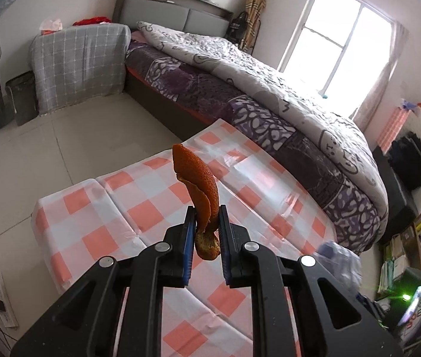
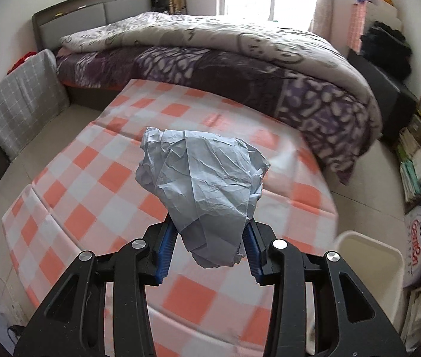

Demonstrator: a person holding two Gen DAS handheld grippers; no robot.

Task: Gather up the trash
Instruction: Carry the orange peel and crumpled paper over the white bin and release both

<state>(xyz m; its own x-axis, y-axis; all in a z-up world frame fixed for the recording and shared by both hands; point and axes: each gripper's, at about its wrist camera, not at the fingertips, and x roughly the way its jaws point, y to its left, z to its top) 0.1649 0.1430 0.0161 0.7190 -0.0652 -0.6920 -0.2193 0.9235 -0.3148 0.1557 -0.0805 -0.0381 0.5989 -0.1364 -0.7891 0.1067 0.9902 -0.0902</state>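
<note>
Orange peel point(image 1: 200, 190) is held in the left gripper point(image 1: 206, 212), whose blue pads are closed on its lower part. Its long axis runs forward from the fingers and curves a little to the left at the tip. A short curled end hangs behind the pads. Below it is the table point(image 1: 97, 238) with the orange and white checked cloth, and the peel does not touch it.

Crumpled pale blue paper point(image 2: 201, 184) sits in the right gripper point(image 2: 210, 229). The jaws stand wider than the left ones and press on the narrow lower part of the wad. The bulk of the paper spreads in front of the fingers, above the middle of the table. It is also clear of the cloth.

In the right wrist view a white bin point(image 2: 368, 255) stands on the floor just past the right edge of the table, to the lower right of the right gripper. I judge that both pieces go there next. The right hand is the nearer one, because the bin lies on its side. In the left wrist view I cannot see this bin, so the left hand probably has to cross over the table toward the right edge.
</note>
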